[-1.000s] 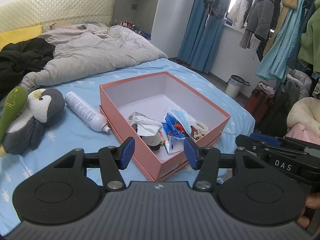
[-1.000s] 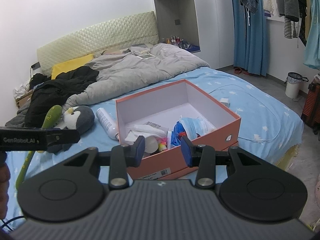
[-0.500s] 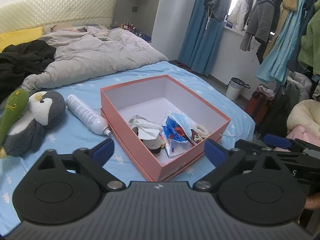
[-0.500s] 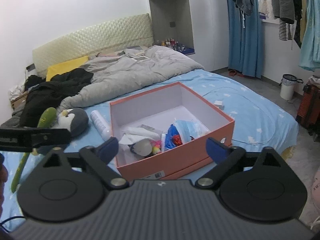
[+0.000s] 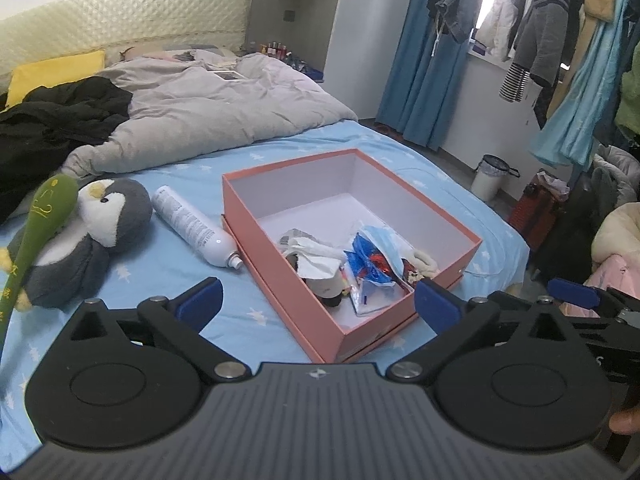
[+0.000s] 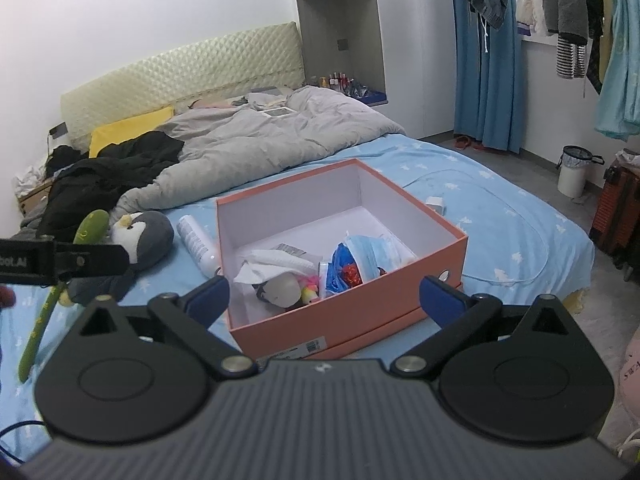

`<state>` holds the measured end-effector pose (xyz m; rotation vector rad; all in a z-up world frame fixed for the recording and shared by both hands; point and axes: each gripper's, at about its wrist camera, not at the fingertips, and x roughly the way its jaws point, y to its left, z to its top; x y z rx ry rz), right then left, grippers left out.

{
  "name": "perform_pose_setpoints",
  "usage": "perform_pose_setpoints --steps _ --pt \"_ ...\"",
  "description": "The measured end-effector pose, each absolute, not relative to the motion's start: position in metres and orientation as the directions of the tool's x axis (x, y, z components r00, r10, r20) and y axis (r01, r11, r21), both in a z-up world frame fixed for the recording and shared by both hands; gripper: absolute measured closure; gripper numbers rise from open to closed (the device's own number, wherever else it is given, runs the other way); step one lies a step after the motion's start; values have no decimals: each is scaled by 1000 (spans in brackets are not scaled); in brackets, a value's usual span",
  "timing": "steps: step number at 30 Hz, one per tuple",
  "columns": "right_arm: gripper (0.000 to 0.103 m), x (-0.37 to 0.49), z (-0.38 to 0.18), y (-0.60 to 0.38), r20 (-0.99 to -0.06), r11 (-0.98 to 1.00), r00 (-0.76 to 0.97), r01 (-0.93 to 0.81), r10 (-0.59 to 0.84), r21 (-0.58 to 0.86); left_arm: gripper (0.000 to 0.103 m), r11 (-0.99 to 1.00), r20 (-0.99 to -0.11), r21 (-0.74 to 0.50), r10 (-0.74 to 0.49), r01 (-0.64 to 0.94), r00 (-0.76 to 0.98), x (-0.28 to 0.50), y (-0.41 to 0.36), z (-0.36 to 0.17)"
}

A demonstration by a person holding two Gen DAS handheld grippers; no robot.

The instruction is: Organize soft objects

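The penguin [image 5: 96,236] lies at the left of the frame on the bed [image 5: 168,264], beside a green toy [image 5: 36,232] and a bottle [image 5: 192,226], left of the pink box [image 5: 304,296]. Both grippers, left [image 5: 316,304] and right [image 6: 324,296], have just been opening; their fingers stand spread wide, grasping nothing.

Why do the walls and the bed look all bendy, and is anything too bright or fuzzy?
Left wrist view: the fisheye lens bends the wardrobe edge; the window behind the hanging clothes glares white. Right wrist view: the headboard curves, corners go dark, and the left gripper poking in looks blurry; the pink box stays sharp.
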<state>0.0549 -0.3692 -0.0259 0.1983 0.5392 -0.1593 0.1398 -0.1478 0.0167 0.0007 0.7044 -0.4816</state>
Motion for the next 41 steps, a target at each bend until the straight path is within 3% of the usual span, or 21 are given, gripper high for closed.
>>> perform_pose_setpoints --steps 41 --pt "0 56 -27 -369 -523 971 848 189 -88 144 0 889 -607 -155 -429 430 669 133 -144 19"
